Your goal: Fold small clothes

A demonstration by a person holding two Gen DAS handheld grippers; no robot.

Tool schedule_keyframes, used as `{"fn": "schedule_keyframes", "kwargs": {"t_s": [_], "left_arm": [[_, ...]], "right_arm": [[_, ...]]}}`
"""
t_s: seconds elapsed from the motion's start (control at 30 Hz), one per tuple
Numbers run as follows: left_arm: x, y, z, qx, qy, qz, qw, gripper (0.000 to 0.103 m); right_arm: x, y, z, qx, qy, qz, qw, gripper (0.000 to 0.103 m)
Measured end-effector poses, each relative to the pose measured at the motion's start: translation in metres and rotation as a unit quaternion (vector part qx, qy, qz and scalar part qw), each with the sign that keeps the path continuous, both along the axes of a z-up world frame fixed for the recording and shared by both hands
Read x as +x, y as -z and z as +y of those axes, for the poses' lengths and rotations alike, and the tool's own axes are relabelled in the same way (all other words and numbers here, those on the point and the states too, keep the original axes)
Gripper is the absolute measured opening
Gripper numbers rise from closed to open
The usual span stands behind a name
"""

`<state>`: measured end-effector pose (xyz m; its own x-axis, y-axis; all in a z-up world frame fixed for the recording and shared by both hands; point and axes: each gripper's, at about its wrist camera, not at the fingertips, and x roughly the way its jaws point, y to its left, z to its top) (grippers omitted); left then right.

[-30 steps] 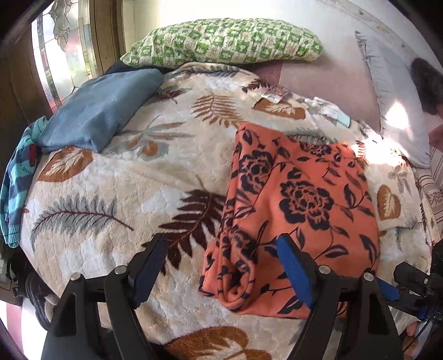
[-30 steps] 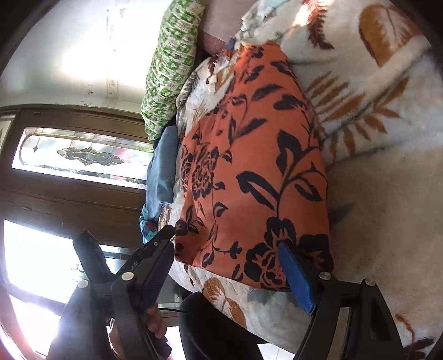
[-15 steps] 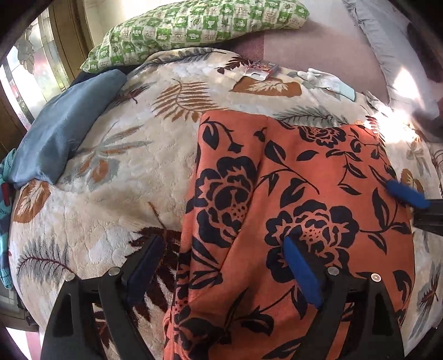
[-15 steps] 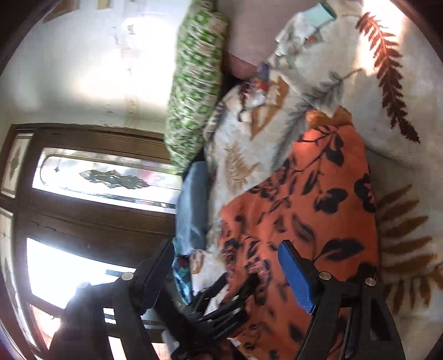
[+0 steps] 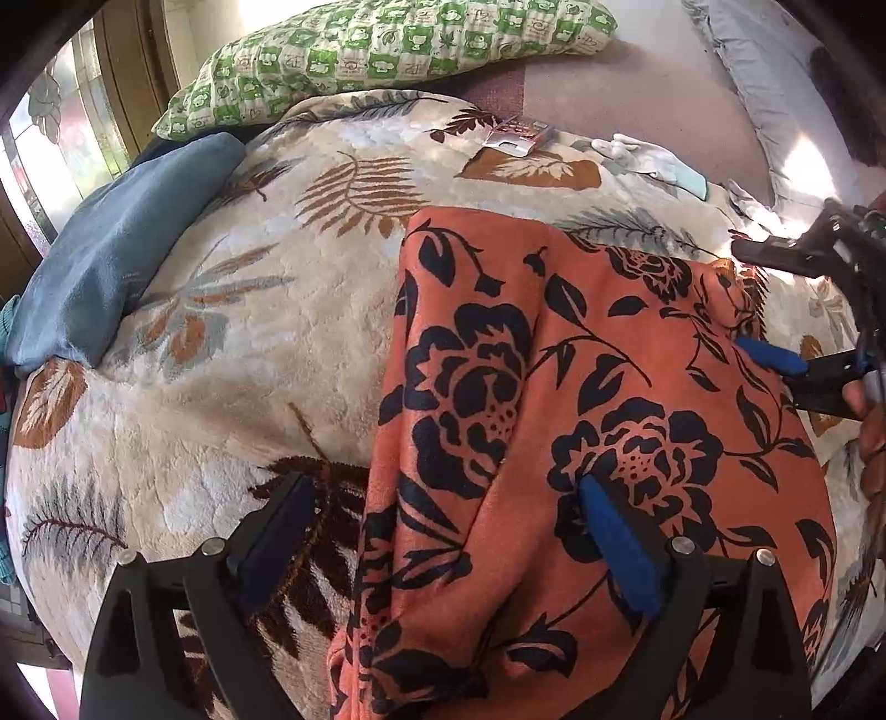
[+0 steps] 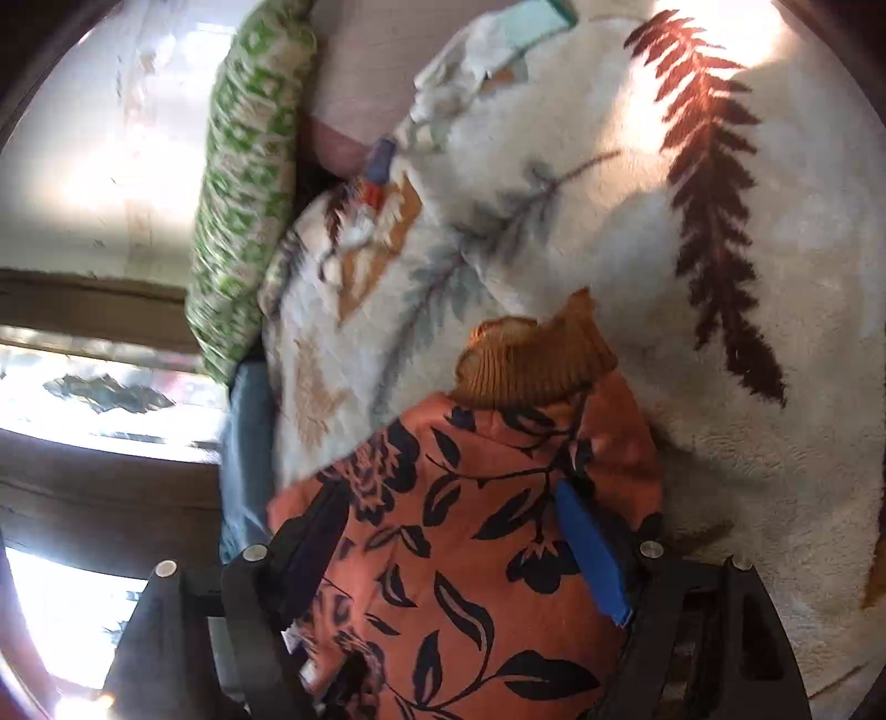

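Both grippers moved over the orange garment (image 5: 609, 387) on the leaf-print blanket (image 5: 249, 360), jaws apart.

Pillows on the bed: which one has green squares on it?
The green checked pillow at the far edge of the bed, against the wall. The blue pillow beside it is plain, and the grey pillow is plain too.

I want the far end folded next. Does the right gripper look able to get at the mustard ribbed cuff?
Probably yes. The right gripper is open over the orange floral garment, and the mustard ribbed cuff lies just ahead on the blanket, uncovered, with nothing between.
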<state>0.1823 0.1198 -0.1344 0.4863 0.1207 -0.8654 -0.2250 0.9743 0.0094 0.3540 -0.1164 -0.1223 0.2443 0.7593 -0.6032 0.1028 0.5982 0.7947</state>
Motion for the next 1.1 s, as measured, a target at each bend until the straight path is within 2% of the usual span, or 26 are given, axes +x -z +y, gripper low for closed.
{"fn": "schedule_keyframes", "kwargs": {"t_s": [0.07,0.17,0.23,0.27,0.3,0.33,0.37,0.4,0.43,0.5,0.57,0.63,0.67,0.7,0.73,0.8,0.83,0.87,0.9,0.93,1.1], "left_arm": [[0.001,0.002,0.000,0.003,-0.001,0.001,1.0000,0.099],[0.000,0.001,0.000,0.000,-0.005,0.000,1.0000,0.099],[0.000,0.001,0.001,-0.004,-0.007,0.000,1.0000,0.099],[0.001,0.001,0.002,-0.007,-0.009,0.002,0.9999,0.099],[0.001,0.001,0.004,-0.012,-0.012,0.004,0.9998,0.099],[0.001,0.000,0.005,-0.023,-0.015,0.005,0.9996,0.099],[0.001,-0.003,0.007,-0.035,-0.018,0.010,0.9992,0.099],[-0.001,-0.007,0.009,-0.039,-0.024,0.015,0.9988,0.098],[-0.006,-0.014,0.009,-0.040,-0.027,0.010,0.9988,0.098],[-0.017,-0.032,0.009,-0.040,-0.029,-0.021,0.9986,0.098],[-0.027,-0.044,0.005,-0.040,-0.019,-0.043,0.9981,0.098],[-0.026,-0.038,-0.007,-0.006,-0.004,-0.029,0.9996,0.098],[-0.020,-0.025,-0.014,0.027,0.005,0.000,0.9996,0.098],[-0.012,-0.008,-0.018,0.047,0.016,0.033,0.9982,0.098],[-0.012,0.002,-0.020,0.046,0.021,0.036,0.9981,0.099],[-0.015,-0.003,-0.020,0.054,0.020,0.019,0.9981,0.100],[-0.015,-0.005,-0.020,0.058,0.022,0.019,0.9979,0.100],[-0.014,-0.006,-0.021,0.060,0.026,0.022,0.9976,0.100],[-0.014,-0.005,-0.022,0.062,0.029,0.023,0.9974,0.100],[-0.014,-0.005,-0.022,0.061,0.029,0.022,0.9975,0.100],[-0.016,-0.003,-0.024,0.060,0.027,0.022,0.9976,0.100]], "right_arm": [[-0.008,-0.021,-0.007,0.018,0.008,-0.010,1.000,0.080],[-0.037,-0.058,-0.007,0.053,-0.030,-0.049,0.997,0.080],[-0.064,-0.068,-0.002,0.084,-0.052,-0.047,0.994,0.081],[-0.077,-0.065,0.000,0.096,-0.057,-0.045,0.993,0.084],[-0.088,-0.055,0.004,0.085,-0.064,-0.035,0.994,0.084],[-0.095,-0.038,0.009,0.043,-0.071,-0.018,0.996,0.084],[-0.101,-0.015,0.012,0.027,-0.070,0.006,0.997,0.083],[-0.105,-0.004,0.005,0.049,-0.045,0.008,0.998,0.083],[-0.106,-0.007,-0.001,0.065,-0.025,0.006,0.998,0.083],[-0.107,-0.023,-0.003,0.060,-0.024,0.015,0.998,0.083],[-0.114,-0.044,-0.004,0.067,-0.035,-0.020,0.997,0.083],[-0.123,-0.051,-0.004,0.077,-0.045,-0.042,0.995,0.084],[-0.126,-0.042,-0.004,0.062,-0.041,-0.039,0.996,0.086],[-0.126,-0.023,-0.002,0.046,-0.042,-0.013,0.998,0.086],[-0.123,-0.005,-0.001,0.063,-0.044,0.014,0.997,0.085],[-0.120,-0.013,-0.013,0.092,-0.025,0.018,0.995,0.085],[-0.118,-0.026,-0.018,0.091,-0.024,0.007,0.996,0.085],[-0.114,-0.040,-0.026,0.081,-0.022,-0.024,0.996,0.085],[-0.108,-0.052,-0.033,0.064,-0.019,-0.054,0.996,0.085],[-0.100,-0.056,-0.041,0.044,-0.011,-0.064,0.997,0.085],[-0.050,-0.017,-0.055,0.007,0.001,-0.016,1.000,0.085]]}}
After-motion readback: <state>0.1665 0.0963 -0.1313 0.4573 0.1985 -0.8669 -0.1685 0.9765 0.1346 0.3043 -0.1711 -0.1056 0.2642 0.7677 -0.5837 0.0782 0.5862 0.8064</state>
